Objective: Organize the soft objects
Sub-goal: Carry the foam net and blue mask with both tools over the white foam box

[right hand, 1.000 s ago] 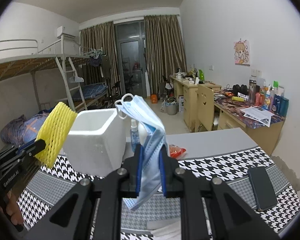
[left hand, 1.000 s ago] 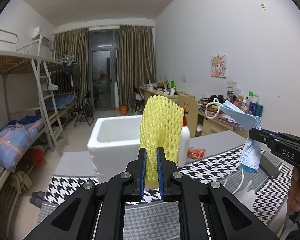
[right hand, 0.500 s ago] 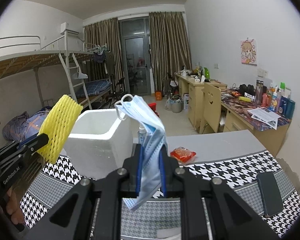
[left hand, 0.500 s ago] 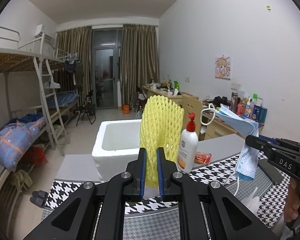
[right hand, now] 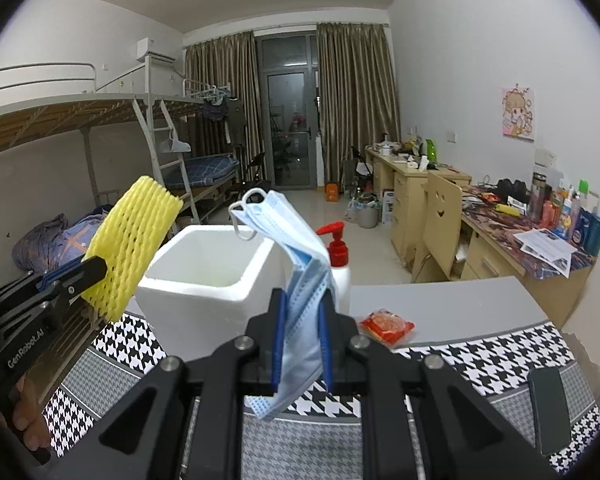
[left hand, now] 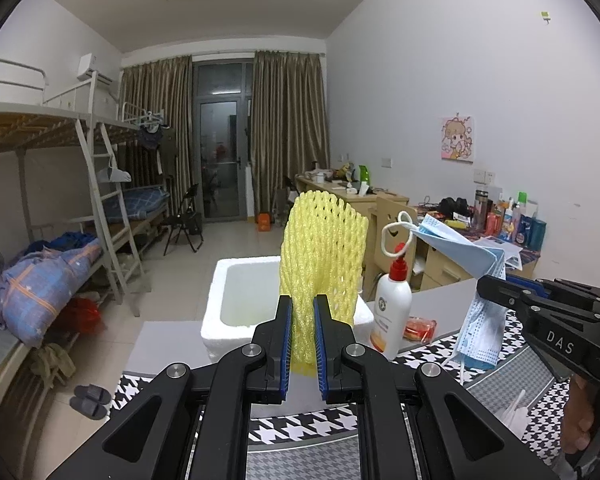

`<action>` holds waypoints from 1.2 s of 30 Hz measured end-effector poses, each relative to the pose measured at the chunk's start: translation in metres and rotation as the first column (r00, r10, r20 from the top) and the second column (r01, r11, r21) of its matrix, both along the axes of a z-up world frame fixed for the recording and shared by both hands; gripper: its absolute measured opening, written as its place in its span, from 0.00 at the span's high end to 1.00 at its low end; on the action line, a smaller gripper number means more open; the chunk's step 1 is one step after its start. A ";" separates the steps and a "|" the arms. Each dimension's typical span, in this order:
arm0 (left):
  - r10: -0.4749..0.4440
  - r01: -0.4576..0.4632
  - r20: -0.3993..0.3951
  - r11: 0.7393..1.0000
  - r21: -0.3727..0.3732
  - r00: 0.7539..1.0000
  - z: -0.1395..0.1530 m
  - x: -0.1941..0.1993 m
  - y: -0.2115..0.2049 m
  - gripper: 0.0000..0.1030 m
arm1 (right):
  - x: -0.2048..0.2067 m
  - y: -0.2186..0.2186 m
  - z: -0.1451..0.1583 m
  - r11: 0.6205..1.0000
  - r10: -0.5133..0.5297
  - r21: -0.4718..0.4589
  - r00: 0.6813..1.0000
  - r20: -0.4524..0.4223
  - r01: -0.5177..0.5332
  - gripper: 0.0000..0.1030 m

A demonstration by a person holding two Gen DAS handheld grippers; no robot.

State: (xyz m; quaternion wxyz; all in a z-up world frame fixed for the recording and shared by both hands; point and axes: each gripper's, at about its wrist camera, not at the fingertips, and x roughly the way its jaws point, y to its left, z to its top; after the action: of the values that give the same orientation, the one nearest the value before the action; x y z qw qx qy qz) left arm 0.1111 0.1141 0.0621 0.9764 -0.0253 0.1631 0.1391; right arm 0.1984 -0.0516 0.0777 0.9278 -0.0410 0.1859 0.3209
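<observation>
My left gripper [left hand: 301, 334] is shut on a yellow foam net sleeve [left hand: 322, 264], held upright in the air in front of the white foam box [left hand: 236, 328]. It also shows in the right wrist view [right hand: 134, 252], left of the box [right hand: 204, 280]. My right gripper [right hand: 301, 340] is shut on a blue face mask [right hand: 296, 264], held above the table just right of the box. The mask also hangs at the right of the left wrist view [left hand: 480, 320].
A white pump bottle with a red top [left hand: 394, 312] stands right of the box, a red snack packet [right hand: 386, 326] beside it. A dark phone [right hand: 548, 412] lies on the houndstooth mat [right hand: 480, 360] at the right. Desks, a chair and bunk beds stand beyond.
Both grippers have moved forward, closer to the foam box, still holding the net sleeve and the mask. The box and bottle look nearer and more central.
</observation>
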 end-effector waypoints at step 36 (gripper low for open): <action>0.060 -0.060 -0.013 0.998 -0.021 0.998 0.009 0.042 0.037 0.89 | 0.027 0.046 0.018 0.999 0.037 -0.020 0.999 0.026 -0.036 0.81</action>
State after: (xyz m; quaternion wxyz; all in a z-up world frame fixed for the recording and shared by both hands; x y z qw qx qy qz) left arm 0.1532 0.1514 0.0706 0.9705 -0.0400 0.1698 0.1665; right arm 0.2256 -0.0054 0.0956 0.9238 -0.0576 0.1760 0.3353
